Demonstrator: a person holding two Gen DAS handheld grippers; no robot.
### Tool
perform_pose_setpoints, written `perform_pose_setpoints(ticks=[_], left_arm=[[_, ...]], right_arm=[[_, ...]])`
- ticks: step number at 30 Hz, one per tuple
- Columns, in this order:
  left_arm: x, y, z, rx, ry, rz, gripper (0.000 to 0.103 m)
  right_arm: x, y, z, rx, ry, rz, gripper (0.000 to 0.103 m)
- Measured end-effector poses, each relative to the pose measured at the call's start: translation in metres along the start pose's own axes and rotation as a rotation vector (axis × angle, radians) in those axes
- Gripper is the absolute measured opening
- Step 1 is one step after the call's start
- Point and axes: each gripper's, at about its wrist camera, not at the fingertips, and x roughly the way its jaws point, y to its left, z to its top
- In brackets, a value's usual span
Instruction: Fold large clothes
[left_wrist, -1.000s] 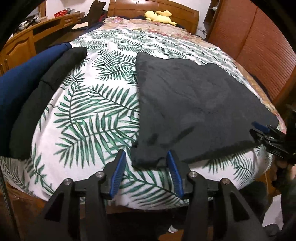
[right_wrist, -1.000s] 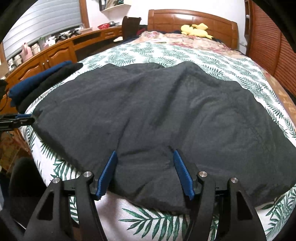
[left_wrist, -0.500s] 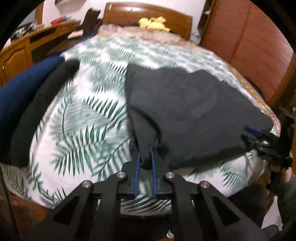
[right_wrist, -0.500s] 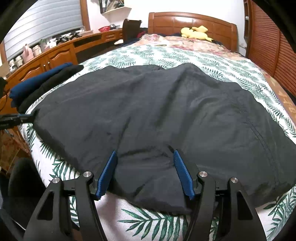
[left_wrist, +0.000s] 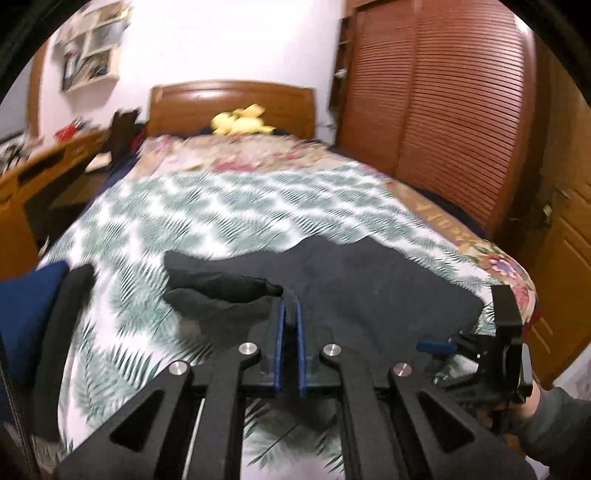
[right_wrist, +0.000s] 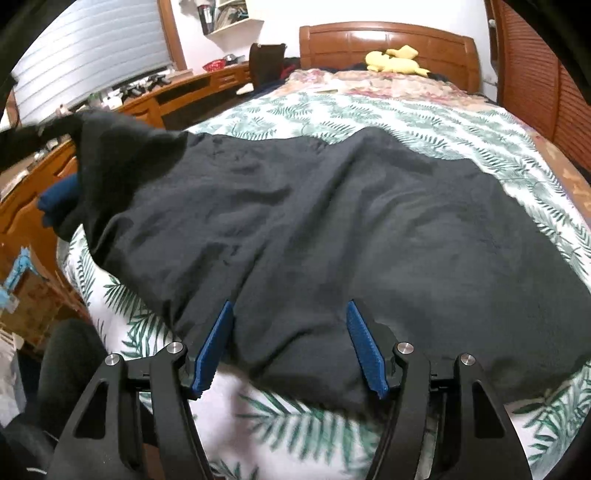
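Left wrist view puts the left gripper (left_wrist: 289, 314) at the centre, its blue pads (left_wrist: 279, 332) drawn nearly together and pinching a corner of the dark garment (left_wrist: 369, 280), which rises off the bed at that corner and folds over itself beside the fingers. To the right in that view the right gripper (left_wrist: 436, 347) shows from the side at the bed's near edge, held by a hand (left_wrist: 532, 402) in a grey sleeve (left_wrist: 565, 424). Right wrist view shows the right gripper's (right_wrist: 290, 350) jaws standing wide, straddling the garment's (right_wrist: 332, 229) near hem without pressing on it. The garment lies spread across the leaf-print bedspread (right_wrist: 406, 114), its far left corner lifted up towards the desk side. Folded blue and black clothes (left_wrist: 33, 306) sit at the bed's left edge, a yellow plush toy (right_wrist: 395, 61) by the wooden headboard (right_wrist: 388, 40), and louvred wardrobe doors (left_wrist: 443, 92) at the right.
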Motion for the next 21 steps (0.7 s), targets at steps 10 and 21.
perform_pose_setpoints(ticks=[10, 21], left_arm=[[0.044, -0.122, 0.056, 0.162, -0.018, -0.202, 0.000], [0.063, -0.191, 0.045, 0.238, 0.042, -0.317, 0.000]], right_arm=[[-0.063, -0.061, -0.022, 0.094, -0.060, -0.105, 0.065], [-0.110, -0.112, -0.051, 0.227, -0.056, -0.175, 0.065]])
